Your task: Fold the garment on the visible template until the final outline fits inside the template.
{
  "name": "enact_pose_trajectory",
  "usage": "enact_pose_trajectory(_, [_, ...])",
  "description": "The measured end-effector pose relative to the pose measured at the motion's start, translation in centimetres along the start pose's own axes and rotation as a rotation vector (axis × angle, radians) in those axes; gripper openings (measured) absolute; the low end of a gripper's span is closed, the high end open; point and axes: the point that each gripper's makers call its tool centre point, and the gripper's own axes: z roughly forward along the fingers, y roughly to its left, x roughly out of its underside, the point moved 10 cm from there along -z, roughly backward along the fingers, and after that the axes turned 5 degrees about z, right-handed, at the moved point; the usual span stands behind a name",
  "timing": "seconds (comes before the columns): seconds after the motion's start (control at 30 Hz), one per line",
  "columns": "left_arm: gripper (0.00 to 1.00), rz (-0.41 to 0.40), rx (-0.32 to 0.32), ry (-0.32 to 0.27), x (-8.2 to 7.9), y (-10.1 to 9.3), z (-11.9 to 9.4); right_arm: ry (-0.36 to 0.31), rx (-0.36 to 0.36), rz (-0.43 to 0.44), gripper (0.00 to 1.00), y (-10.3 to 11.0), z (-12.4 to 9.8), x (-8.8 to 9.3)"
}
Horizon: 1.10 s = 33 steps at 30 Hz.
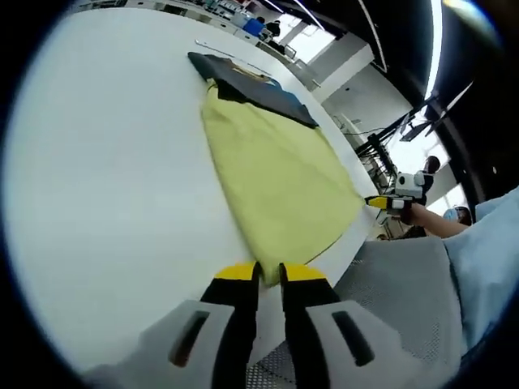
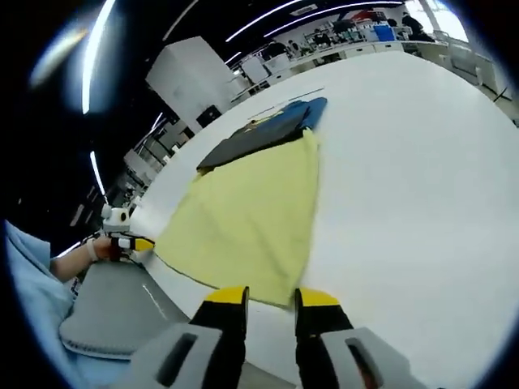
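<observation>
With each claw set at a near corner of the yellow garment (image 1: 276,174) on the white table (image 1: 105,186), the left gripper (image 1: 269,273) pinches its corner while the right gripper (image 2: 271,297) stands slightly spread just short of the hem, apparently readying a fold toward the dark template (image 2: 259,130) beyond.

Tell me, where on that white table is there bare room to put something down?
Bare white table stretches wide beside the yellow garment on its far side from the person. It is crowded at the near edge, where both grippers meet the garment, and where the dark template lies.
</observation>
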Motion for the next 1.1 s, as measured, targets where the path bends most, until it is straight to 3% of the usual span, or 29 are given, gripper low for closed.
enact_pose_trajectory(0.1, [0.0,-0.003,-0.007,0.007,0.0,0.1,0.1,-0.002,0.017,0.015,0.08,-0.4,0.0,-0.1])
enact_pose_trajectory(0.13, [0.0,0.0,-0.007,0.009,0.0,0.1,0.2,0.006,0.046,0.026,0.0,-0.5,0.0,-0.1])
enact_pose_trajectory(0.27, [0.0,-0.026,-0.009,0.017,-0.2,0.0,0.4,0.001,0.05,0.041,0.0,-0.5,-0.1,-0.4])
enact_pose_trajectory(0.4, [0.0,-0.001,-0.017,0.038,-0.5,-0.5,-0.2,0.015,0.047,0.026,0.0,-0.1,-0.7,-0.7])
enact_pose_trajectory(0.57, [0.0,-0.026,-0.011,0.074,-1.2,-1.3,-1.7,0.04,-0.01,0.083,0.0,0.7,-1.6,-1.1])
enact_pose_trajectory(0.93, [0.0,-0.053,0.028,0.129,-1.4,-2.4,-3.7,0.087,-0.045,0.124,0.0,1.5,-3.0,0.2])
enact_pose_trajectory(1.1, [0.0,-0.031,0.052,0.193,-0.9,-2.8,-4.0,0.11,-0.056,0.139,0.0,1.8,-3.5,0.7])
